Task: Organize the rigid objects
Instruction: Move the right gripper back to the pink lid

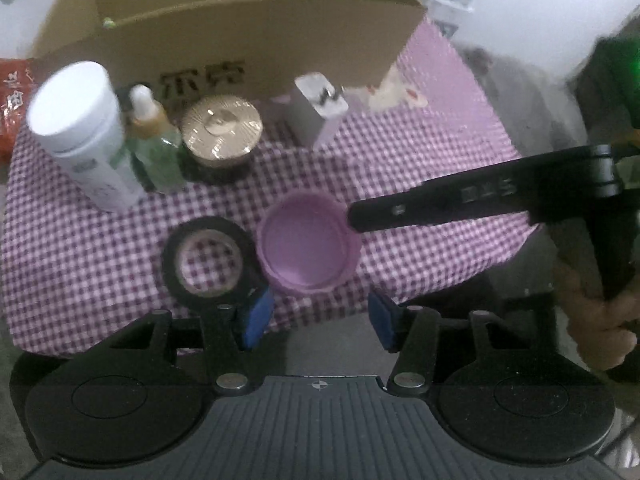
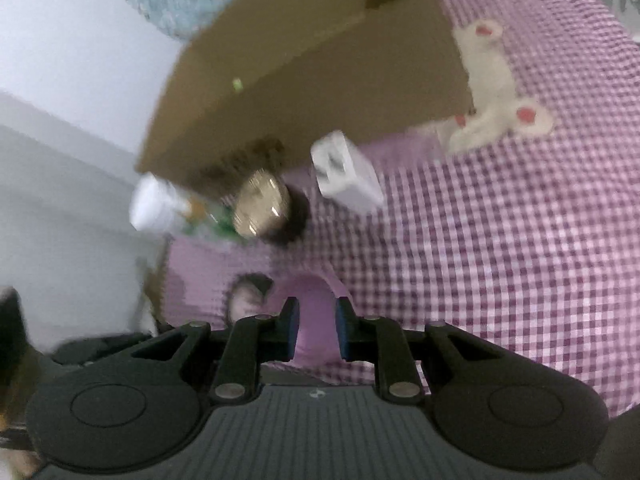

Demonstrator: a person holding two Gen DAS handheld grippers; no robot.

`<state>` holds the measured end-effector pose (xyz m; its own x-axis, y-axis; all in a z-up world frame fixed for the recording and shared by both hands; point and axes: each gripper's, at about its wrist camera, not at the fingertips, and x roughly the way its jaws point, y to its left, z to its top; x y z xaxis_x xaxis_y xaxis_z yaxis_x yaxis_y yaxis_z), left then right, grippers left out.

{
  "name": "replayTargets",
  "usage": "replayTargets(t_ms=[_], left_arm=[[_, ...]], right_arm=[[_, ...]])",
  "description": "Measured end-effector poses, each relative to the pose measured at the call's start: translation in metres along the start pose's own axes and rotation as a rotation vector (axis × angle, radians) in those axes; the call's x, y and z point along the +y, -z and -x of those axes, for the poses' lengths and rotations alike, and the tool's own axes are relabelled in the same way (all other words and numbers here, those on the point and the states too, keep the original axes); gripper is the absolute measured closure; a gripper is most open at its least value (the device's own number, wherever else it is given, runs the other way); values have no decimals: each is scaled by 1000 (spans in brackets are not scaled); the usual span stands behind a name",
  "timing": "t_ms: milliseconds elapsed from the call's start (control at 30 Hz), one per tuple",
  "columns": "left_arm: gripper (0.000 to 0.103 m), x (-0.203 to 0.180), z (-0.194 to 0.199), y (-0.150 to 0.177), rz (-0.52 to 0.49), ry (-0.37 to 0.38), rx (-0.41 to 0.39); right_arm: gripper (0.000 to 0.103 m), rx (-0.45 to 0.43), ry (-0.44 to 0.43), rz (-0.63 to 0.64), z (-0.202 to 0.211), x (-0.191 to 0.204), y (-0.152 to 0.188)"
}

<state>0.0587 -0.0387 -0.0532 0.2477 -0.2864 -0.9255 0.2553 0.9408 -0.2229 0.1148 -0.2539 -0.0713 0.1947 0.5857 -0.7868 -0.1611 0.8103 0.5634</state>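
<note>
The round purple plastic lid (image 1: 308, 246) lies open side up on the purple-and-white checked cloth (image 1: 80, 248), just right of the black tape roll (image 1: 208, 258). It is positioned just beyond the left gripper (image 1: 320, 316), whose blue pads (image 1: 254, 320) are parted partway, with nothing gripped. The right gripper (image 2: 316, 330) is seen with a narrow gap and nothing pressed between the pads; its tip, as viewed from the left wrist, reaches the lid's right rim. Farther off, a white cylindrical bottle (image 1: 84, 132), a gold-lidded jar (image 1: 220, 136) and a white charger plug (image 1: 320, 108) stand before the brown cardboard box (image 1: 248, 28).
</note>
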Motion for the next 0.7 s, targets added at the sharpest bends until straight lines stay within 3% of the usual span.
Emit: replayTargets(t_ms=[167, 467, 700], left_arm=[[50, -7, -16, -2, -14, -37, 39], [50, -7, -28, -9, -4, -51, 39], [50, -16, -35, -23, -52, -16, 20]], right_arm=[[81, 13, 45, 77, -22, 7, 0], [82, 28, 42, 102, -42, 7, -6], [84, 6, 64, 82, -40, -7, -4]])
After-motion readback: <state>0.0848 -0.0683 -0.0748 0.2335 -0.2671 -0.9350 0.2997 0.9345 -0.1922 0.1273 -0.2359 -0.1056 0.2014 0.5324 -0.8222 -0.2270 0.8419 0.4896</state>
